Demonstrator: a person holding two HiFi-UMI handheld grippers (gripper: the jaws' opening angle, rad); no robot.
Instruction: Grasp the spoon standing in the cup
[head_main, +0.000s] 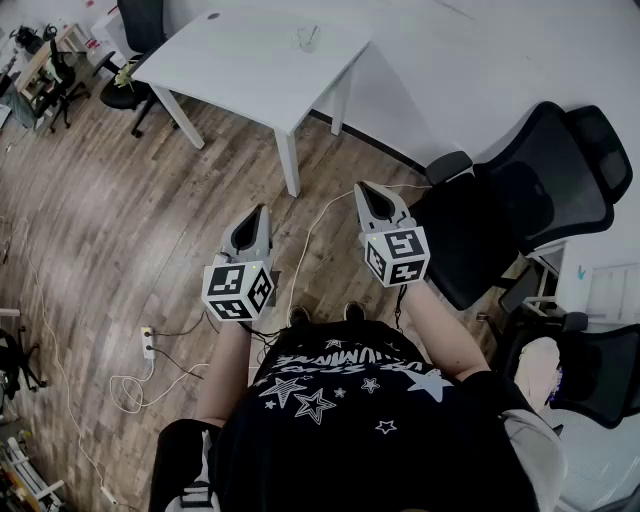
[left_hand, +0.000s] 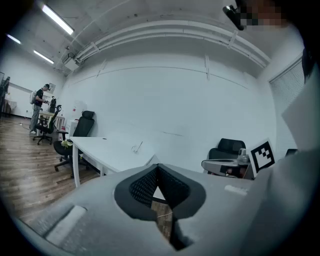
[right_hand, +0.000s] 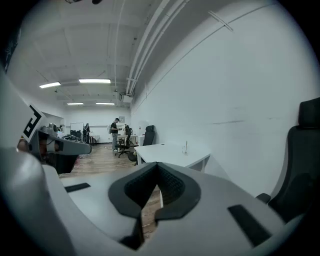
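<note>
While both are held out side by side above the brown wood-plank floor, the grey two-jaw left gripper and the matching right gripper are seen fully closed. Their black ribbed pads are pressed together and nothing is caught between them. Well ahead of both tips, a white rectangular table is seen. A small clear glass cup is set on it near the far edge, and a thin metal spoon is stood tilted inside the cup, untouched. A black mesh office chair is placed just to the right of the right gripper.
</note>
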